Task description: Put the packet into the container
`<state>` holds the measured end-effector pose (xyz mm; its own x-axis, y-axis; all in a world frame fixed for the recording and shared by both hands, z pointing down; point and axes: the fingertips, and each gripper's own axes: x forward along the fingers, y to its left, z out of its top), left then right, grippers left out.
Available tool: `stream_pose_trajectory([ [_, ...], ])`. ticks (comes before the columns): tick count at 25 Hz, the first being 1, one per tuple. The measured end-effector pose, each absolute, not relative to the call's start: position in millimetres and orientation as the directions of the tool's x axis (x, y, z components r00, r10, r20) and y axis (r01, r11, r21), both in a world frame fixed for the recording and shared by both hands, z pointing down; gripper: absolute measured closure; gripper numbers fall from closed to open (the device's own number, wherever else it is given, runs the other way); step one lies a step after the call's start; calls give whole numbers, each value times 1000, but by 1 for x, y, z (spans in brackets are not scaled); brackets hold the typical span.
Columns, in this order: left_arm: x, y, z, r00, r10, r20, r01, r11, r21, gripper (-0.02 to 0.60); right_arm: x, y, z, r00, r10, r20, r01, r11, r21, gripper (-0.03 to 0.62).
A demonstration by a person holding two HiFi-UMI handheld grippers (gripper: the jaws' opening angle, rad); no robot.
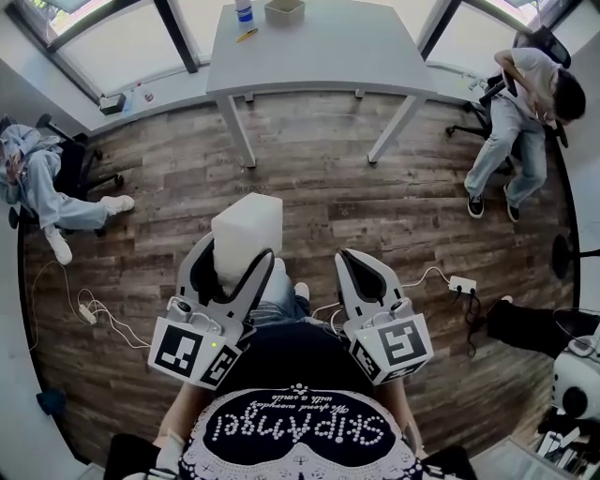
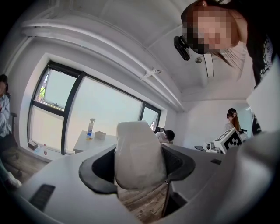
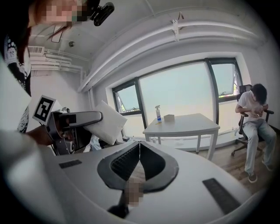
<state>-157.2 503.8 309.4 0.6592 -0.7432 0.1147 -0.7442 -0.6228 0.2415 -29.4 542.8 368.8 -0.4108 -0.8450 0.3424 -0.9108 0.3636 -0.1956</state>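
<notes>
Holding entry, one moment of the task.

- Item: packet, white, soft and pillow-shaped. It stands at centre-left of the head view, clamped between the jaws of the left gripper. The left gripper view shows both dark pads pressed against its flanks, with the upper end rising clear above them.
- Right gripper: centre-right of the head view, just beside the left one. Its jaws are closed tip to tip with nothing between them, as its own view confirms.
- Destination: container, a small pale open box at the top edge of the head view. It sits on the far side of the grey table, near a spray bottle and a yellow pen. It is well apart from the packet, with bare wood floor between them.
- Bystanders: two seated people, one at the left edge and one at the upper right. Neither touches the task's things.

Progress, as judged: the pickup is done and the grasp looks secure. The carry to the table, the lowering over the container and the release are all outstanding, so the task is likely under halfway. Whether the container already holds anything cannot be told.
</notes>
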Motion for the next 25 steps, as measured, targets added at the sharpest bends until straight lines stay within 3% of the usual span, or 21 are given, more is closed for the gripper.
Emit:
stream_pose_trajectory([
  [25, -172, 371, 307, 713, -694, 100, -693, -676, 253, 293, -44, 422, 365, -361, -870, 336, -926, 291, -242, 579],
])
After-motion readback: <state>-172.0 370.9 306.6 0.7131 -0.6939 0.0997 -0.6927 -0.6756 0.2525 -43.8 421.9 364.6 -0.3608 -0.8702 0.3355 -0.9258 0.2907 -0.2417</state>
